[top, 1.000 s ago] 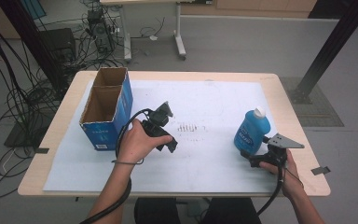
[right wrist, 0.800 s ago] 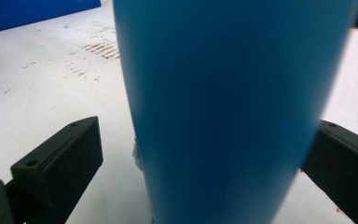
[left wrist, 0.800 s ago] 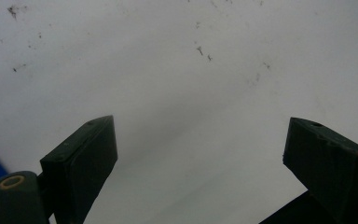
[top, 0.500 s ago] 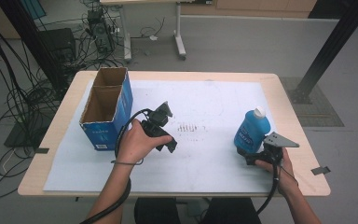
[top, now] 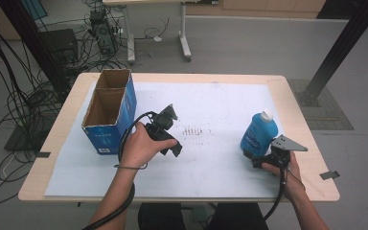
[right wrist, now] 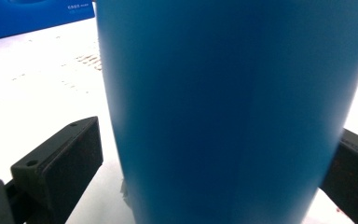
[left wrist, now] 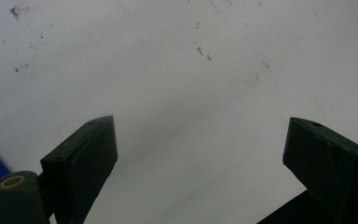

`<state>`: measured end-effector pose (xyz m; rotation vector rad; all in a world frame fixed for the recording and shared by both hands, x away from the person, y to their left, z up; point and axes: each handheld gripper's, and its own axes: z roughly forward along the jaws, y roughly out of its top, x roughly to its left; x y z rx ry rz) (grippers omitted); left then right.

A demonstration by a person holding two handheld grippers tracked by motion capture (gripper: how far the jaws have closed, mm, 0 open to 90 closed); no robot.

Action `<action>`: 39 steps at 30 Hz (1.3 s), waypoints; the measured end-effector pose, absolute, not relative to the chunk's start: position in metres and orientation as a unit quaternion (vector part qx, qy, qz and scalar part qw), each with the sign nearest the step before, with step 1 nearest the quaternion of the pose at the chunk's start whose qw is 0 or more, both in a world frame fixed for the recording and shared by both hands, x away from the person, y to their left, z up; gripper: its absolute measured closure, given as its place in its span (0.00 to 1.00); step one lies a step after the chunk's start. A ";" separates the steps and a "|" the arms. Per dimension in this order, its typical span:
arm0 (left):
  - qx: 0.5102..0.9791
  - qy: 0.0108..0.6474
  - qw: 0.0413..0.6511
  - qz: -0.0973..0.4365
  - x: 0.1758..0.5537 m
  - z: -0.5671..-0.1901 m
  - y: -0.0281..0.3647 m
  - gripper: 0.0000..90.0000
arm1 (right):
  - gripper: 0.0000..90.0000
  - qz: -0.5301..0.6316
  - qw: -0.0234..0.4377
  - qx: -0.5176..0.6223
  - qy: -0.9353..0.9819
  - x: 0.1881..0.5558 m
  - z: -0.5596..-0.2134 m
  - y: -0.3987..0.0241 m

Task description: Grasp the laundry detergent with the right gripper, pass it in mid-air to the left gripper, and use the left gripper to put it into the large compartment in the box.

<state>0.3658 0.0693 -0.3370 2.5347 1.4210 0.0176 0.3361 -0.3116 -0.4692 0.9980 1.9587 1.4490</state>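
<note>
Jaws of our left gripper [top: 172, 143] stand apart over the bare white sheet [top: 211, 158], beside the blue carton [top: 109, 117]. Our right gripper [top: 258, 155] has the blue bottle [top: 258, 134] between its jaws, left pad clear; bottle upright near table's right edge.

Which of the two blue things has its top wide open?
The blue cardboard box near the left gripper. Its top flaps are gone, showing brown inside, while the blue bottle by the right gripper wears a white cap.
</note>
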 end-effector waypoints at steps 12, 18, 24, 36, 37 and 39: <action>0.867 0.485 0.116 0.007 0.365 -0.336 0.069 0.11 | 0.01 0.536 0.253 0.367 0.717 0.337 -0.469 -0.311; 0.868 0.484 0.115 0.007 0.365 -0.336 0.068 0.11 | 0.01 0.537 0.253 0.368 0.716 0.336 -0.470 -0.312; 0.868 0.483 0.114 0.008 0.366 -0.335 0.068 0.11 | 0.01 0.538 0.252 0.367 0.716 0.336 -0.470 -0.312; 0.869 0.482 0.114 0.006 0.366 -0.335 0.067 0.11 | 0.01 0.539 0.252 0.368 0.714 0.336 -0.470 -0.312; 0.868 0.483 0.115 0.007 0.366 -0.335 0.067 0.11 | 0.01 0.539 0.252 0.368 0.714 0.336 -0.470 -0.312; 0.869 0.482 0.115 0.006 0.366 -0.335 0.067 0.11 | 0.01 0.540 0.252 0.369 0.713 0.336 -0.470 -0.312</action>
